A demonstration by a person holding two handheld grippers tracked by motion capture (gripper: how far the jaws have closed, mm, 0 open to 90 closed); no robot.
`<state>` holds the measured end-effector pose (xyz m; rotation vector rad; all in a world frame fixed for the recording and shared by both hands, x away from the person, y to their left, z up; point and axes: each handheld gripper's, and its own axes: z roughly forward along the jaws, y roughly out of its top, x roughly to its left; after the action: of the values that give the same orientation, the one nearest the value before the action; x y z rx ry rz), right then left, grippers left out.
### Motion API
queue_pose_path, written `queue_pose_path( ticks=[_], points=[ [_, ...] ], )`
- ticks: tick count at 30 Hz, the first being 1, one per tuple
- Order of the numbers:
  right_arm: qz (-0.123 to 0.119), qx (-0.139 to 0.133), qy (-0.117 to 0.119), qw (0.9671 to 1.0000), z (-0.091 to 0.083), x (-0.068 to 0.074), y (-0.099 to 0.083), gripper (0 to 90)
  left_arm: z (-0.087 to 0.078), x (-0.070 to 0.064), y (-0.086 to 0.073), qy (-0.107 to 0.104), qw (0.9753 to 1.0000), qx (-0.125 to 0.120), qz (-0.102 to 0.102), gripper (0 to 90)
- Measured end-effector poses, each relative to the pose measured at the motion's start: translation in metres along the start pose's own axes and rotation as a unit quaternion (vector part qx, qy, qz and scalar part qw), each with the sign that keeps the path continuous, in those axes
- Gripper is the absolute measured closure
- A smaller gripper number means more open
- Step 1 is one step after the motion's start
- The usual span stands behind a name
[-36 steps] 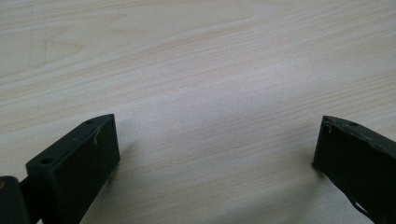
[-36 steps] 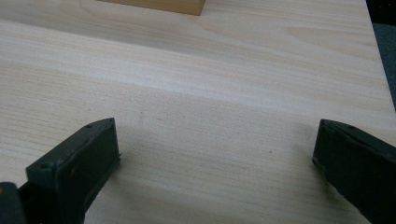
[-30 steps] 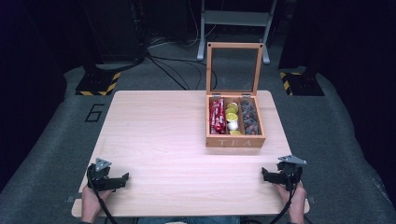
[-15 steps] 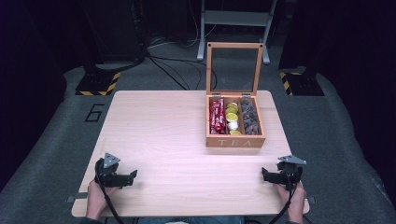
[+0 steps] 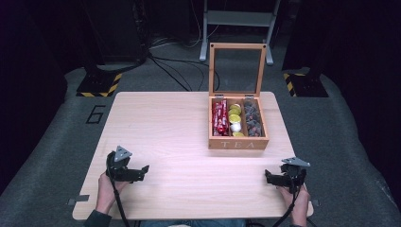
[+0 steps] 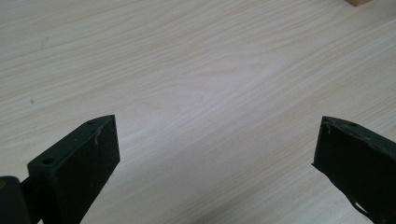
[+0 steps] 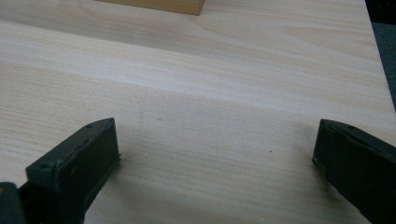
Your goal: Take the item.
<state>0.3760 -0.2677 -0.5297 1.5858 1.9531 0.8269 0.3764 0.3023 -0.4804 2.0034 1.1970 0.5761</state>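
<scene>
The left gripper (image 5: 142,171) has shifted from the near left corner of the light wooden table (image 5: 179,142) toward the open wooden tea box with the hinged glass lid (image 5: 238,142), and its nose now points at that box. The right gripper (image 5: 268,177) has not moved; it sits near the table's front edge, on the near side of the box and slightly to its right.

Both grippers are spread wide and carry nothing. In the left gripper view, bare table shows between the jaws of the left gripper (image 6: 215,154); the right gripper (image 7: 215,154) view shows the same.

The box stands on the far right part of the table, lid upright, with red, yellow and dark packets in three compartments. Judgement: the left side has begun its approach to the box; no contact is made yet.
</scene>
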Motion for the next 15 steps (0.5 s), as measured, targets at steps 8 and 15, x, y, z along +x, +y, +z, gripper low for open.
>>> queue_pose_path(
  ticks=[8,15],
  points=[
    [0.000,0.000,-0.001,1.0000,0.000,0.000,0.000,0.0,0.010,-0.007,0.018,-0.022,0.9997,0.002,0.012,0.5],
    [0.000,0.000,0.000,1.0000,0.000,0.000,0.000,0.0,0.014,-0.012,0.032,-0.033,0.9993,-0.001,0.019,1.0]
  ],
)
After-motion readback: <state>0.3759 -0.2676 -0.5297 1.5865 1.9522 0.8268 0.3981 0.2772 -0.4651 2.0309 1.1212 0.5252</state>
